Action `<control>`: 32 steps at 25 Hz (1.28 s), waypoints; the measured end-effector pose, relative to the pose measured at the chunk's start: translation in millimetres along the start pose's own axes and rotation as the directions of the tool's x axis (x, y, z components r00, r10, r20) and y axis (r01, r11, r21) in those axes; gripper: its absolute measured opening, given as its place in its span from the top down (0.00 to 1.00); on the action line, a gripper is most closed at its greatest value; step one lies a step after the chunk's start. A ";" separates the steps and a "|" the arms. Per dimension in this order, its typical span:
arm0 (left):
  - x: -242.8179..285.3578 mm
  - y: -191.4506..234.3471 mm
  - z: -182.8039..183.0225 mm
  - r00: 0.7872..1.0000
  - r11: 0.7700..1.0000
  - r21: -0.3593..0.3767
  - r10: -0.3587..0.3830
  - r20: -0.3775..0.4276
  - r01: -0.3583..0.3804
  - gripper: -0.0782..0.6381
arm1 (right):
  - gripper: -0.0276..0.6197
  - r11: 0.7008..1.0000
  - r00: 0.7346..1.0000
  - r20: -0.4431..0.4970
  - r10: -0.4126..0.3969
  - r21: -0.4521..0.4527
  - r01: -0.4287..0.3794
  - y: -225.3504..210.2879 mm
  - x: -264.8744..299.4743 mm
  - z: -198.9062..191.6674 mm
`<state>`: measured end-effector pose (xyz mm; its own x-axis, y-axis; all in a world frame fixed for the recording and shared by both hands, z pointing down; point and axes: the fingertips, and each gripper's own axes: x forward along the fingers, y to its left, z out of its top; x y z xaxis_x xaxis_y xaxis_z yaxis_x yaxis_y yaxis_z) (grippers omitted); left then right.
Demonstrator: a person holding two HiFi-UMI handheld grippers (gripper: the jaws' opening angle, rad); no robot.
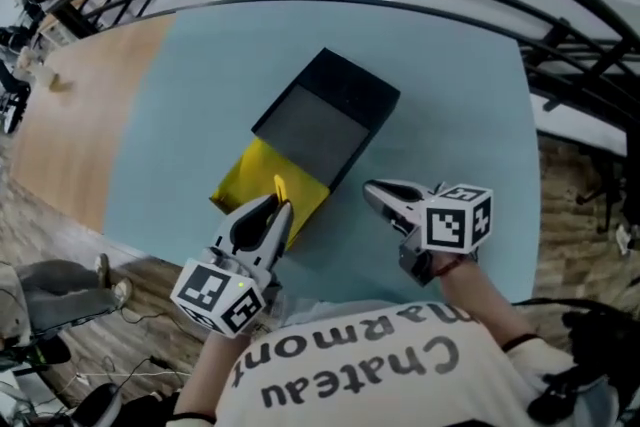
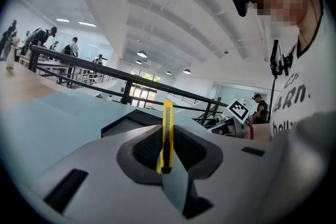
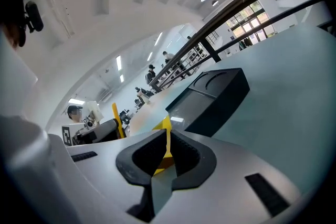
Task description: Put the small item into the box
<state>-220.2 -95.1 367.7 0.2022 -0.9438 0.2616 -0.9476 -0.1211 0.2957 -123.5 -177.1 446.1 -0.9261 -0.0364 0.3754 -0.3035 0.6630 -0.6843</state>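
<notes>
Left gripper (image 1: 281,206) is clamped on a yellow knife (image 2: 167,126) at the box's (image 1: 335,110) near end. Right gripper (image 1: 371,188) is closed, empty.

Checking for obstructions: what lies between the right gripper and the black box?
Nothing. In the head view only a bare strip of teal tabletop separates the right gripper from the black box.
</notes>
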 end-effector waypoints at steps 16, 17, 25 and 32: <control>3.0 52.6 -10.8 0.957 0.965 0.116 -0.212 -0.199 0.237 0.81 | 0.88 0.982 0.971 0.187 -0.147 0.146 0.121 9.2 43.1 -7.0; 3.9 54.2 -12.9 0.952 0.961 0.122 -0.221 -0.211 0.250 0.81 | 0.88 0.980 0.968 0.195 -0.155 0.154 0.126 9.6 44.4 -9.4; 3.1 57.9 -26.8 0.915 0.923 0.158 -0.303 -0.266 0.351 0.81 | 0.88 0.962 0.942 0.247 -0.225 0.209 0.175 20.8 45.0 -24.9; 8.0 70.5 -43.9 0.910 0.922 0.187 -0.271 -0.313 0.339 0.81 | 0.88 0.955 0.938 0.242 -0.249 0.222 0.197 27.0 48.6 -38.5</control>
<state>-274.5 -97.7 431.0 0.5180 -0.7300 0.4457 -0.8517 -0.4887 0.1895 -168.1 -132.2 469.9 -0.8470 -0.3805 0.3712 -0.5216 0.4601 -0.7185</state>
